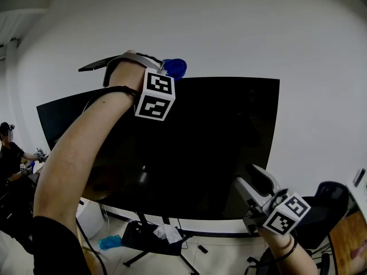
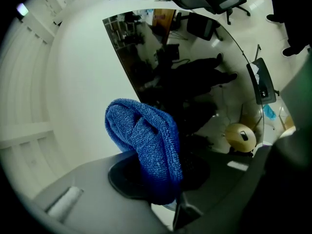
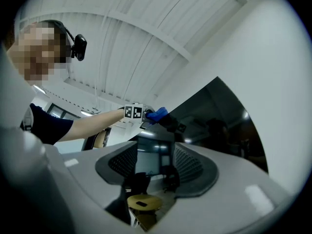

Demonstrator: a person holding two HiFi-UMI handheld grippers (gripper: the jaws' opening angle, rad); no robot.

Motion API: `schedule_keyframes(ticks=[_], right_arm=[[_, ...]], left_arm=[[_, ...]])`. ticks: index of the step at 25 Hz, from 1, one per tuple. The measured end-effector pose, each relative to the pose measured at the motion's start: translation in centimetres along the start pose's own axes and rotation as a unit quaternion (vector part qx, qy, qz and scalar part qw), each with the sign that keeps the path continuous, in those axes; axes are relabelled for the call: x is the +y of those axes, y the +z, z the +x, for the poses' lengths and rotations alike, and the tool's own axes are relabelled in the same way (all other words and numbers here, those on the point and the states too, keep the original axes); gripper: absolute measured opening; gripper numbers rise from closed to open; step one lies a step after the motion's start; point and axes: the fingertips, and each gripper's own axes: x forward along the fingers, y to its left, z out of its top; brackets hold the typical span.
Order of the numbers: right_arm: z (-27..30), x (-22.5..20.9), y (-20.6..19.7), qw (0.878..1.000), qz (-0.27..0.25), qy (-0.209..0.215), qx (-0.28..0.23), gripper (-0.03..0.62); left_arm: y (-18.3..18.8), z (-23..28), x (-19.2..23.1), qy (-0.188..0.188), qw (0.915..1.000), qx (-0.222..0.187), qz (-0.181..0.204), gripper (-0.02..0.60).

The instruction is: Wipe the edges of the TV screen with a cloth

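Observation:
The large black TV screen (image 1: 206,148) stands on a floor stand before a white wall. My left gripper (image 1: 166,69) is raised to the TV's top edge, left of the middle, shut on a folded blue cloth (image 1: 175,67). In the left gripper view the blue cloth (image 2: 146,140) bulges out from between the jaws of my left gripper (image 2: 156,179), with the dark TV screen (image 2: 185,82) beyond. My right gripper (image 1: 248,175) is low in front of the TV's lower right part, jaws apart and nothing held. In the right gripper view, my right gripper (image 3: 151,179) faces the glossy screen (image 3: 214,126), with the blue cloth (image 3: 157,115) far off.
The TV stand's dark base (image 1: 143,236) carries a crumpled white thing (image 1: 167,232). A blue object (image 1: 109,243) lies on the floor at left. A black office chair (image 1: 324,208) and a wooden desk corner (image 1: 351,239) are at right. Another person (image 1: 10,153) stands far left.

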Motion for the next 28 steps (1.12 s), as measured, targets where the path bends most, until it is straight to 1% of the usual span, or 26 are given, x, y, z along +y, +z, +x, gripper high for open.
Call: schedule_keyframes(ticks=[12, 19, 25, 28], right_arm=[[-8.5, -5.3, 3.7, 1.000, -0.007, -0.028, -0.005, 0.247], [-12.4, -7.4, 5.2, 0.999, -0.012, -0.041, -0.002, 0.247], [-15.6, -9.6, 6.0, 0.998, -0.015, -0.061, 0.002, 0.247], [-17.0, -10.5, 6.6, 0.997, -0.016, -0.069, 0.000, 0.248]], left_arm=[[11.9, -2.3, 7.6, 0.021, 0.9991, -0.032, 0.019, 0.080], [18.7, -4.1, 11.9, 0.038, 0.9973, -0.054, 0.032, 0.080], [24.7, -5.5, 15.3, 0.062, 0.9941, -0.080, 0.039, 0.080], [27.0, -6.2, 16.8, 0.072, 0.9926, -0.087, 0.042, 0.080]])
